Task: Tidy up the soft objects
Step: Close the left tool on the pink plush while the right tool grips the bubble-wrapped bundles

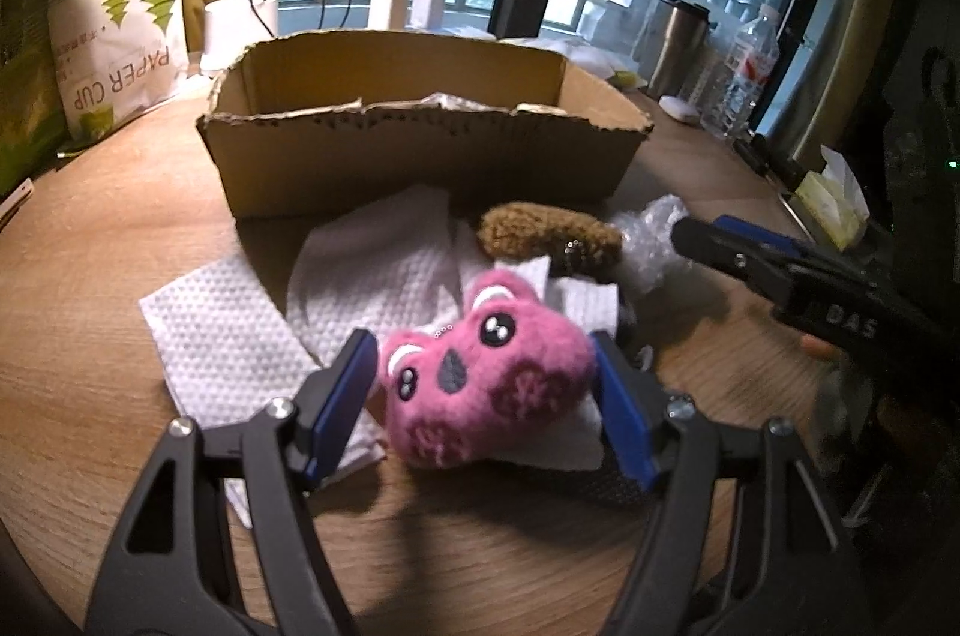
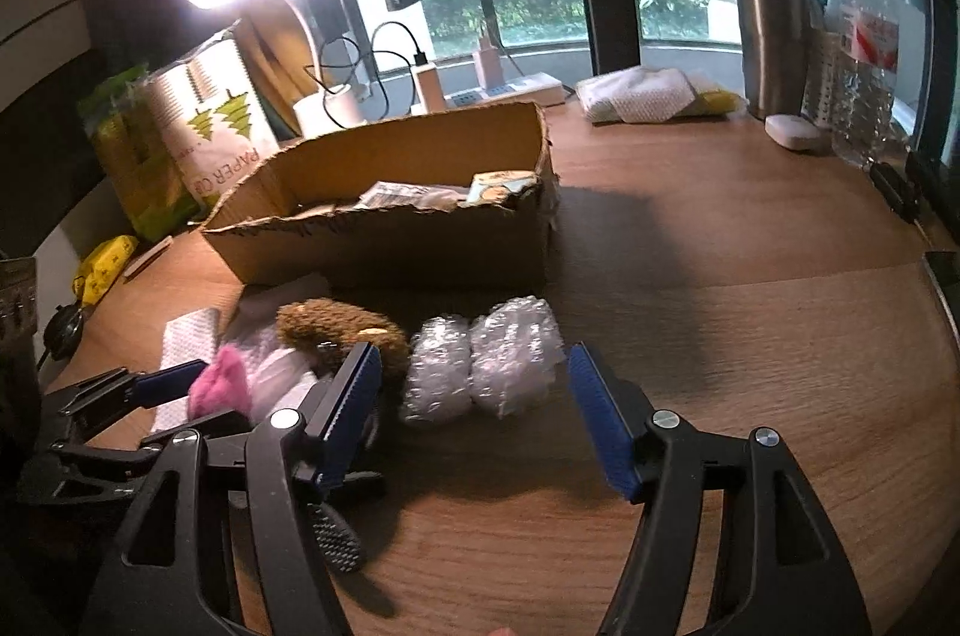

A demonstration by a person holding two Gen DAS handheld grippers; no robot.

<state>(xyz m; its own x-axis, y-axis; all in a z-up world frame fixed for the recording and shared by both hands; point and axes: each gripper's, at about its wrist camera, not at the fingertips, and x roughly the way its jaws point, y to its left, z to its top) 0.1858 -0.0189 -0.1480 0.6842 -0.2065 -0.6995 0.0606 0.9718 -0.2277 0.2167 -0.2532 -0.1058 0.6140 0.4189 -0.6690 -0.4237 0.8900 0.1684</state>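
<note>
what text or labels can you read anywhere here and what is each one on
"PAPER CUP": printed sideways on the paper cup bag, left of the cardboard box; small print beside it is too small to read.
"DAS": white letters on the right gripper, seen from the left wrist view; possibly cut off.
Water bottle: red and white label, too blurred to read.
Packets inside the box: print unreadable.

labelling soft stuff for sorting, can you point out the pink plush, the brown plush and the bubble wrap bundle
pink plush (image 1: 486,378): left wrist view, on its face just beside the grey nose.
brown plush (image 2: 336,327): right wrist view, on its fuzzy upper body.
bubble wrap bundle (image 2: 480,357): right wrist view, near the crease between its two lumps.
</note>
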